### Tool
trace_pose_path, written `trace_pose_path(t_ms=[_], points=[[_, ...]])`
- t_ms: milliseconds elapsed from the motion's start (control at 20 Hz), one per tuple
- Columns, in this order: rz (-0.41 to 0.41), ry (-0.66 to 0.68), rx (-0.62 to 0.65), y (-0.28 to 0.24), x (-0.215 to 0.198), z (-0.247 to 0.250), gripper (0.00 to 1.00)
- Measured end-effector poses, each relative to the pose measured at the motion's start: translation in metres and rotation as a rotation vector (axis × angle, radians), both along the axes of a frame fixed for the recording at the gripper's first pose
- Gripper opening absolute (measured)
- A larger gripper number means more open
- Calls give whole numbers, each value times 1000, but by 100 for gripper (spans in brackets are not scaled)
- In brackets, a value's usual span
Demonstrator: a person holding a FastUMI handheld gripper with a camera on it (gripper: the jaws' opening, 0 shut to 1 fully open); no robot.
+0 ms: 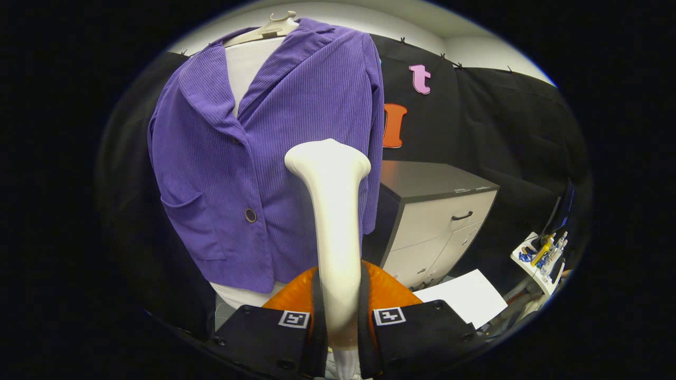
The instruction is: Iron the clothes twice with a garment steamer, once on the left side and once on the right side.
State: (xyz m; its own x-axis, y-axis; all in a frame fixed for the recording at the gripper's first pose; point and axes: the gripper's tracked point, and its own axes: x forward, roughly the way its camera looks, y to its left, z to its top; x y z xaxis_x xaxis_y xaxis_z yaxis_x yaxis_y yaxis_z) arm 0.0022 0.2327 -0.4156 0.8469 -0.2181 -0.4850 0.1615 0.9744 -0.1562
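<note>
A purple ribbed jacket [274, 153] hangs on a pale hanger [266, 29] over a white garment, straight ahead of me. A white garment steamer [332, 211] stands upright between my fingers, and my gripper [339, 316] is shut on its handle. The steamer's flared head [327, 158] lies in front of the jacket's right half, near its middle height. Whether the head touches the cloth cannot be told. A brown button [250, 215] sits on the jacket's front, left of the steamer.
A grey-topped cabinet [438, 221] with drawers stands to the right of the jacket. A white sheet [459, 298] lies low on the right. Farther right, a small white shelf [541, 258] holds several small items.
</note>
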Motion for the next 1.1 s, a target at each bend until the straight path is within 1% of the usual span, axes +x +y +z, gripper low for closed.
trace_pose_path(t_ms=[800,900,1100], points=[[-24,167,5,-3,-36,-86,31],[-29,178,8,-3,-39,-93,31],[-39,186,18,-4,-47,-91,31]])
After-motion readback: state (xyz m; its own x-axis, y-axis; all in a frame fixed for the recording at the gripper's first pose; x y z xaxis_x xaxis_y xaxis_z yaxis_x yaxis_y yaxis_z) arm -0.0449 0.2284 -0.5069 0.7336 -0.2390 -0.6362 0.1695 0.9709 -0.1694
